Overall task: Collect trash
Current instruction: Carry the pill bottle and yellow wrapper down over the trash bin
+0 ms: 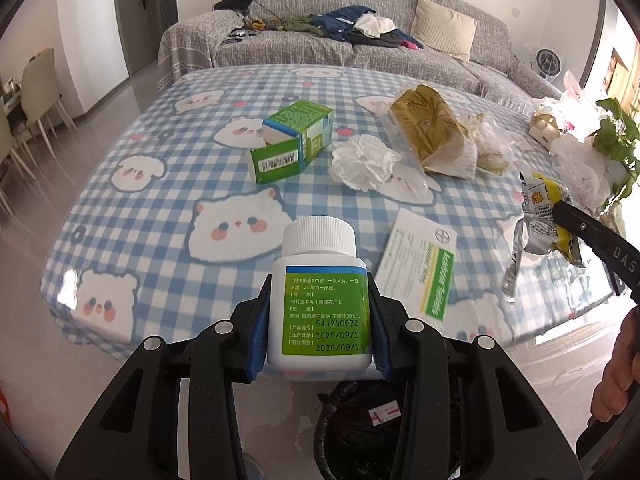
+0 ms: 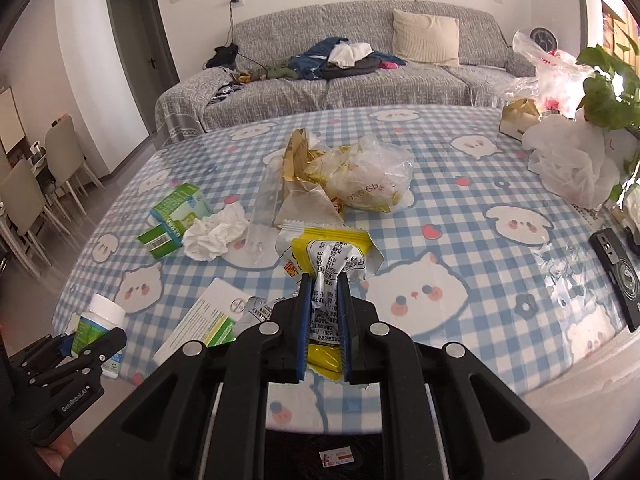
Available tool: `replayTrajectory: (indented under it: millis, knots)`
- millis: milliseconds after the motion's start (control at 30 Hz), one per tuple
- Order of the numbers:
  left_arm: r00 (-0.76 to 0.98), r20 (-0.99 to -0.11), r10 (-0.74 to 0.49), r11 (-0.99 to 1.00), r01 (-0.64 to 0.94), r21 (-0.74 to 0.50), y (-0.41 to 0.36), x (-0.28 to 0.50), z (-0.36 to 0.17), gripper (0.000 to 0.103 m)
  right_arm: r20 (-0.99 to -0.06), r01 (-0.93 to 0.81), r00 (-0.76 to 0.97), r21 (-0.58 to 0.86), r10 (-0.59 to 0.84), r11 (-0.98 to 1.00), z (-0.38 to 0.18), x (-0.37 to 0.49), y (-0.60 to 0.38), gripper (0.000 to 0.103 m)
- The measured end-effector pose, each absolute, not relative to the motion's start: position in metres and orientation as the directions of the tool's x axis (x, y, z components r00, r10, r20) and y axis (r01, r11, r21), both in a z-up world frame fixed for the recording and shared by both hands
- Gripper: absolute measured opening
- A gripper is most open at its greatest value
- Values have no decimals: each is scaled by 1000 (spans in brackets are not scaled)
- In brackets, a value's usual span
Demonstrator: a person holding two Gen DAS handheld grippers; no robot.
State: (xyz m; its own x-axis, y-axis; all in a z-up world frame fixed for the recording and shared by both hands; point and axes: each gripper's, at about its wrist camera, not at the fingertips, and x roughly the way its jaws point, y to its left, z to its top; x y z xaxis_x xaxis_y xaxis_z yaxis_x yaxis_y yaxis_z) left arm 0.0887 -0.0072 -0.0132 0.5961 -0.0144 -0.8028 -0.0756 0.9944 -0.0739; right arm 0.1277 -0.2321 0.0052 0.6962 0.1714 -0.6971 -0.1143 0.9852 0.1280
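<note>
Left gripper (image 1: 320,312): your jaws are closed on the white pill bottle (image 1: 320,292), blue pads pressed against both sides of its green label, cap pointing away from you. The bottle is held at the near edge of the desk (image 1: 132,208), above the black-lined trash bin (image 1: 360,432) that sits just below that edge.

Right gripper (image 2: 325,320): your jaws are clamped on the crumpled yellow-and-silver snack wrapper (image 2: 328,256), which is pinched at its middle and flares out beyond the fingertips. It too is held over the near edge of the desk, with the bin's dark opening visible beneath.

On the desk, blue-checked cloth with cartoon animal faces:
- Green medicine box (image 1: 292,140), open at one end, lying left of centre.
- Crumpled white tissue (image 1: 364,162), just beside the box on its right.
- Folded paper leaflet (image 1: 420,264) with a green strip, flat near the front edge, between the two grippers.
- Gold paper bag (image 1: 436,132), lying on its side beyond the tissue, touching a clear plastic bag (image 2: 372,180) of wrappers.
- White plastic bags (image 2: 568,164) and a potted plant (image 2: 608,88) at the right edge.
- Black phone-like device (image 2: 618,276), flat near the right front edge.

Behind the desk: grey sofa (image 2: 360,76) carrying a heap of clothes and a cream cushion.
</note>
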Motion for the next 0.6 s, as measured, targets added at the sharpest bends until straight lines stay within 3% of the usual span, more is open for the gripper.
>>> replayTrajectory:
  millis: [600]
  knots:
    - [612, -790, -41, 993, -62, -99, -4, 6, -11, 40, -674, -177, 710, 112, 206, 978, 13, 40, -236, 11]
